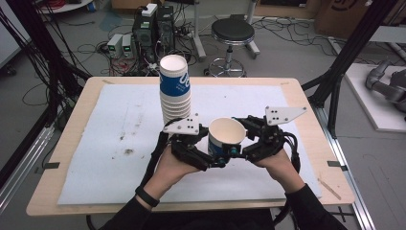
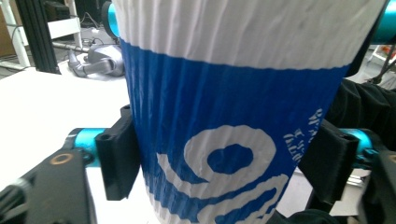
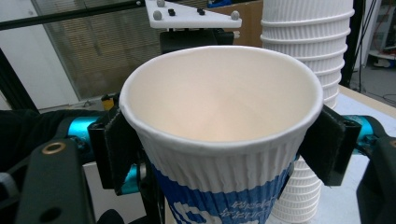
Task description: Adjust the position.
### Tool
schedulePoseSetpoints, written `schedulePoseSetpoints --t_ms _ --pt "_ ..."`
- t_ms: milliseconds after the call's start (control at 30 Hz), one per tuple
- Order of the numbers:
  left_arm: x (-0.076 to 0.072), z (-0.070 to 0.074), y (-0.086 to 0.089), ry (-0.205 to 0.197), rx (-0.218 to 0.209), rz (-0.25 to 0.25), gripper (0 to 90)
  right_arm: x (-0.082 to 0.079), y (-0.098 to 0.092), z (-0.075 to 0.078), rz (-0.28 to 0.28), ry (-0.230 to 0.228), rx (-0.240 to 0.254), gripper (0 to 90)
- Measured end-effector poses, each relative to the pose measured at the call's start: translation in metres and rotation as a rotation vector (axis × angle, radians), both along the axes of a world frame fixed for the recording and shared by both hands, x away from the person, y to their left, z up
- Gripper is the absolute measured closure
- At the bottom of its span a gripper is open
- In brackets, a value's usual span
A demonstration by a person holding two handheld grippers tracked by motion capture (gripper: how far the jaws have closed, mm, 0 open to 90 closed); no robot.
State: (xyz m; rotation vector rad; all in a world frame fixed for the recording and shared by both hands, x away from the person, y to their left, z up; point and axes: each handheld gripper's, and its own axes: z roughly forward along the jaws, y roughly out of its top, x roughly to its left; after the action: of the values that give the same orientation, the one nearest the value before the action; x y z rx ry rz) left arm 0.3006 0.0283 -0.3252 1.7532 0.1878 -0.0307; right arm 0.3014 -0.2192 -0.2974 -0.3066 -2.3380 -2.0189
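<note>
Single paper cup (image 1: 226, 136) upright between both grippers, above white mat (image 1: 115, 143), just in front of cup stack (image 1: 175, 91). Right gripper (image 1: 246, 139) clamped on cup near rim. Left gripper (image 1: 215, 155) jaws against lower wall, grasping too.

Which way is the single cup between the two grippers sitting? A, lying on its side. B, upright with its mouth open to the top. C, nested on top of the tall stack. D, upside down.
B: the cup stands upright between the left gripper and right gripper, its empty white inside open upward, apart from the stack behind it.
</note>
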Motion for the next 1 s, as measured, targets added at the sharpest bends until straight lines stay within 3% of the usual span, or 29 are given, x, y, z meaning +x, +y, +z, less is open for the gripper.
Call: schedulePoseSetpoints --t_ms 67,333,600,700,1000 --pt "0.000 0.000 0.000 0.003 0.007 0.007 18.0 0.000 -0.001 0.000 -0.003 -0.003 0.001 22.1" --pt "-0.001 0.004 0.009 -0.009 0.036 0.027 16.8 0.002 -0.007 0.001 -0.017 -0.009 -0.002 22.1" --pt "-0.008 0.009 0.037 -0.034 0.040 0.081 16.8 0.005 -0.014 0.001 -0.050 -0.018 -0.002 22.0" --pt "-0.011 0.009 0.055 -0.042 0.019 0.114 16.8 0.005 -0.018 0.001 -0.060 -0.017 -0.003 22.0" --pt "-0.022 0.011 0.083 -0.084 -0.014 0.154 16.8 0.008 -0.026 0.001 -0.082 -0.022 -0.009 22.0"
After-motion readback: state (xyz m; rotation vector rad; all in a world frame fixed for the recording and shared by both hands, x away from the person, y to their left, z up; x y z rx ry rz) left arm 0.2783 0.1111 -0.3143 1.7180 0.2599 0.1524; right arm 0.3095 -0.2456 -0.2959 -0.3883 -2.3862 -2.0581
